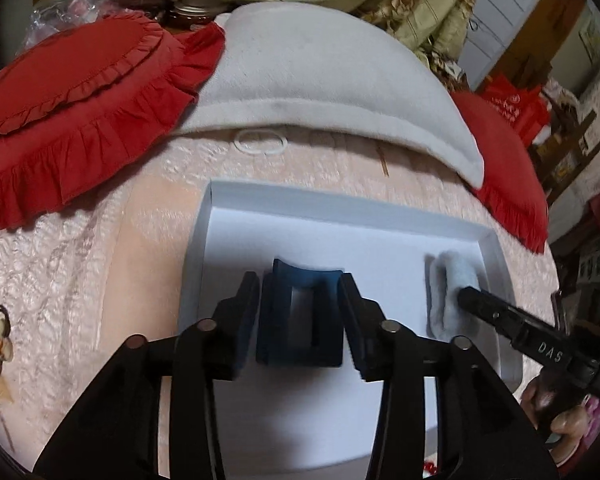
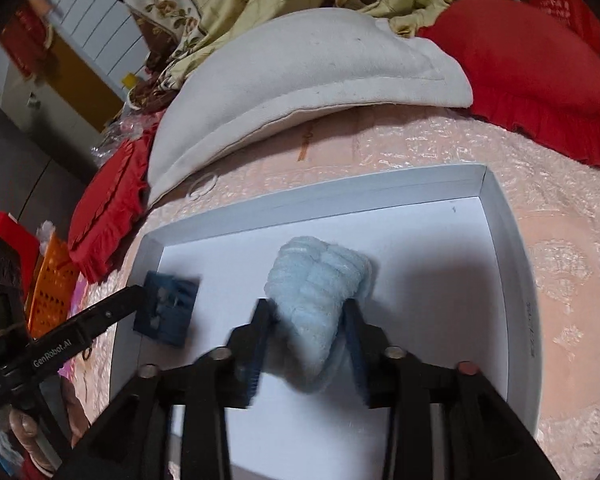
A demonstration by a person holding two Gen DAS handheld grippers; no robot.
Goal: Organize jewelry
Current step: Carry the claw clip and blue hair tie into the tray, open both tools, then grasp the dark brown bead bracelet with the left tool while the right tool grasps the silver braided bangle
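The dark blue hair clip (image 1: 300,316) lay in the white box (image 1: 340,208) on the bed, between your half-open left tongs (image 1: 302,312), untouched. Your right tongs (image 2: 306,320), half-open too, flanked the light blue fluffy clip (image 2: 320,292).

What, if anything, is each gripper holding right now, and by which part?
Left gripper: nothing; the dark blue hair claw sits loose between open jaws. Right gripper: pads flank the fluffy light blue scrunchie's sides; grip uncertain.
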